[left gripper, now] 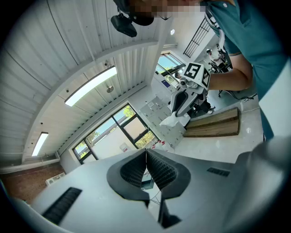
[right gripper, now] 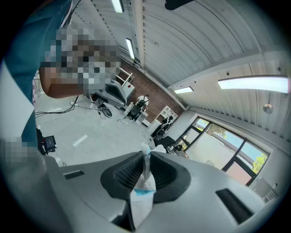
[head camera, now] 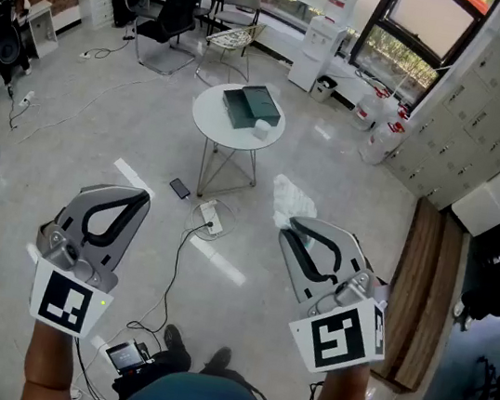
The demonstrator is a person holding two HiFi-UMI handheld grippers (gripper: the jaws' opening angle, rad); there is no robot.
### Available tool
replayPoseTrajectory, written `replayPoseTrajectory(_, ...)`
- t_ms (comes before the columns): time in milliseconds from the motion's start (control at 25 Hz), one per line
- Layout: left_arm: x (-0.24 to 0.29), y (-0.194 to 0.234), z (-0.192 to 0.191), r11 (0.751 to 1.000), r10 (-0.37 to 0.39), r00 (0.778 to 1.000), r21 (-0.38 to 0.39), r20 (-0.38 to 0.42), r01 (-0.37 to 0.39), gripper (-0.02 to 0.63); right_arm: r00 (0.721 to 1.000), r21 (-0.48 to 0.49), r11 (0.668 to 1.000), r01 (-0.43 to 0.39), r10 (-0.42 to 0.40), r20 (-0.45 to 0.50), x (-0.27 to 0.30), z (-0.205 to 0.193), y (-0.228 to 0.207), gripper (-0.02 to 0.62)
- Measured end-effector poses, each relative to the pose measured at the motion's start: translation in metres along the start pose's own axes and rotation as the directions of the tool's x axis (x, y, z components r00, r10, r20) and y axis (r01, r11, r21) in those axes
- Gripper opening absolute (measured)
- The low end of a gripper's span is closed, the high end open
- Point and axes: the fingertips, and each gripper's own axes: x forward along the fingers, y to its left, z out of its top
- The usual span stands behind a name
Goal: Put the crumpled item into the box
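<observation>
My left gripper (head camera: pixel 140 198) is clenched on nothing, its ribbed pads pressed together with only air past them, so it isn't ready to steady anything when I reach the far end. Just right of it on the floor lie a dark phone (head camera: pixel 180 189), a white power strip (head camera: pixel 210 218) and a cable (head camera: pixel 173 272) that trails back toward my feet. They sit right on the line I would walk, so I judge a snagged foot or a jolt to be the first risk. Beyond them, well apart from me, stands the round white table (head camera: pixel 211 120) on thin legs. It carries the dark green box (head camera: pixel 251 105), which shows as two rectangles side by side. I cannot tell which is the open tray and which is the lid, so I could drop the load onto the wrong piece. A small white object (head camera: pixel 262 129) sits just beside the box on its near side, and a careless approach could knock it off. To the right, the crumpled item (right gripper: pixel 143 184) is white with a blue edge. It is pinched between the jaws of my right gripper (head camera: pixel 289 225), held near me and nowhere close to the box. Only a thin fold is caught and most of it bunches out past the tips, so I think a swing or a bump could let it slip free before I get there.
</observation>
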Motion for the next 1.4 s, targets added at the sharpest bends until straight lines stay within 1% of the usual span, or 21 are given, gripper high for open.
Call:
replayPoseTrajectory(120,-0.003,0.001,0.001,1.0,0.003,1.0,0.003,0.002,-0.003,0.02,1.0,0.001,1.0,0.001,-0.001,-0.003,-0.002,0.003,0.002,0.072)
replayPoseTrajectory(360,-0.007,0.002,-0.013,1.0,0.003,1.0,0.002,-0.001,-0.003,0.02,1.0,-0.001,1.0,-0.002,0.002,-0.004,0.01,0.007,0.01,0.072)
replayPoseTrajectory(640,-0.003,0.006,-0.016,1.0,-0.002,1.0,-0.003,-0.006,0.002,0.02,1.0,0.013,1.0,-0.01,0.01,0.009,0.016,0.009,0.007,0.074)
replayPoseTrajectory(840,-0.002,0.015,-0.032,1.0,-0.009,1.0,-0.005,0.0,0.009,0.02,1.0,0.032,0.999,-0.011,0.01,0.017,0.033,0.018,0.01,0.073)
replayPoseTrajectory(960,-0.004,0.026,-0.045,1.0,-0.016,1.0,-0.006,0.01,0.016,0.02,1.0,0.033,0.999,-0.005,0.005,0.007,0.047,0.026,0.012,0.072)
replayPoseTrajectory(1160,-0.001,0.035,-0.053,0.999,-0.033,0.999,-0.005,0.027,0.034,0.02,1.0,0.03,1.0,0.004,-0.004,-0.011,0.06,0.036,0.011,0.072)
replayPoseTrajectory(1400,0.013,0.037,-0.061,0.999,-0.051,0.998,-0.011,0.038,0.051,0.02,1.0,0.033,0.999,0.007,-0.007,-0.014,0.072,0.033,0.006,0.072)
